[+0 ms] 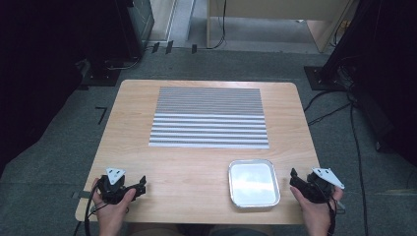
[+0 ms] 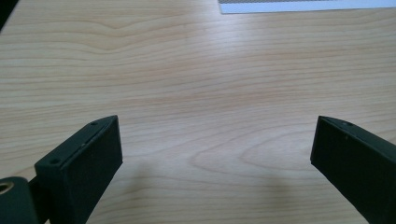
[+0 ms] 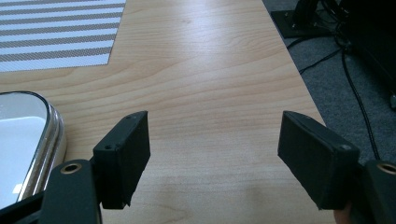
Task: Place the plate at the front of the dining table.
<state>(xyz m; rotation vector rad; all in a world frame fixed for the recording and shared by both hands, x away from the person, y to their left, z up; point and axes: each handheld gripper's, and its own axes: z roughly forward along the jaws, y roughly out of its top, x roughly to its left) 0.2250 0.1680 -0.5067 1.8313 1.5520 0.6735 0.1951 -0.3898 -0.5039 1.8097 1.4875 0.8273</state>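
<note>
Left gripper: held at the table's near left edge, jaws spread wide over bare wood
Right gripper: held at the near right edge, jaws spread, nothing between them
Tray: shiny metal, set just left of the right gripper
Striped mat: laid flat at the table's middle, well apart from both grippers

Each black tool, left and right, carries a grey three-cornered plate and trailing black cable.
</note>
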